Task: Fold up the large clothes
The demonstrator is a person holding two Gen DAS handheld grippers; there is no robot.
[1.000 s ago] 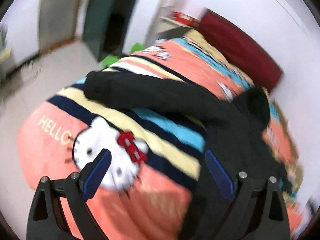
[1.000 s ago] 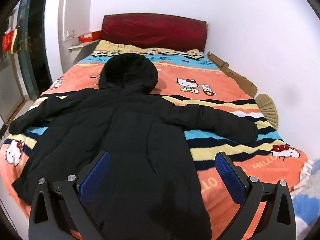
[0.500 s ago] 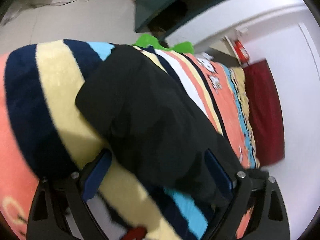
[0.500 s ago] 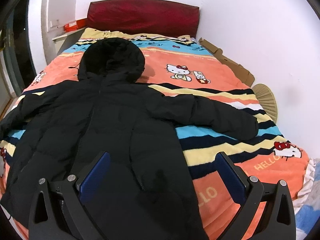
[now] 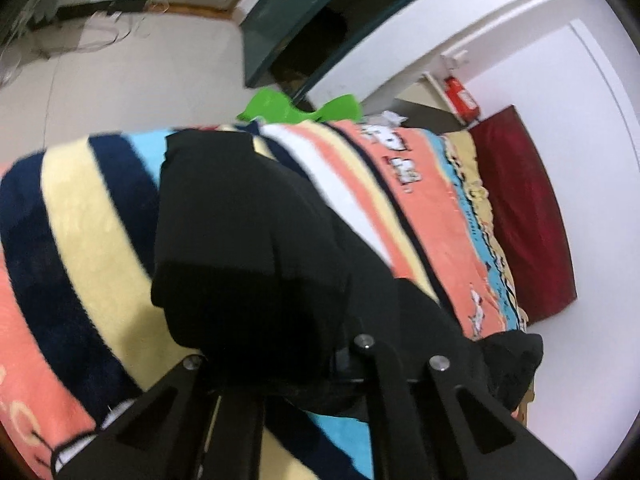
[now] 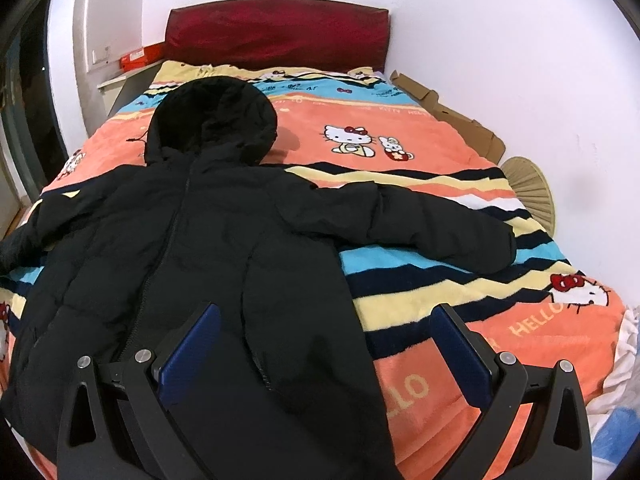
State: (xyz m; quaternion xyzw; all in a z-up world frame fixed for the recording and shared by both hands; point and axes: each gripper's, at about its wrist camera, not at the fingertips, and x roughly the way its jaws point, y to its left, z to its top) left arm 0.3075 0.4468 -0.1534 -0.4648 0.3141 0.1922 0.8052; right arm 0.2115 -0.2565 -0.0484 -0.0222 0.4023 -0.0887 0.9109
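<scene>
Left wrist view: the left tool is pressed in around the cuff end of the coat's sleeve; black cloth bulges between and over its fingers, hiding the pads, so it appears to be pinching the sleeve. Right wrist view: the coat lies face up and spread across the bed, hood toward the headboard, far sleeve stretched out sideways. The right tool hangs spread above the hem region, holding nothing.

Judged step: folding the gripped sleeve inward across the coat's front. To do it well, lift the cuff only enough to clear the padded body, carry it across toward the zip line, and lay it flat so the fold falls at the shoulder seam. The right tool could steady the body so that it does not drag.

Surroundings: a striped cartoon blanket covers the bed; cardboard and a fan sit along the wall side, well apart from the coat. A green object lies beyond the bed edge on the floor. Nothing lies in the sleeve's path; the coat's bulk is the chief hindrance.
</scene>
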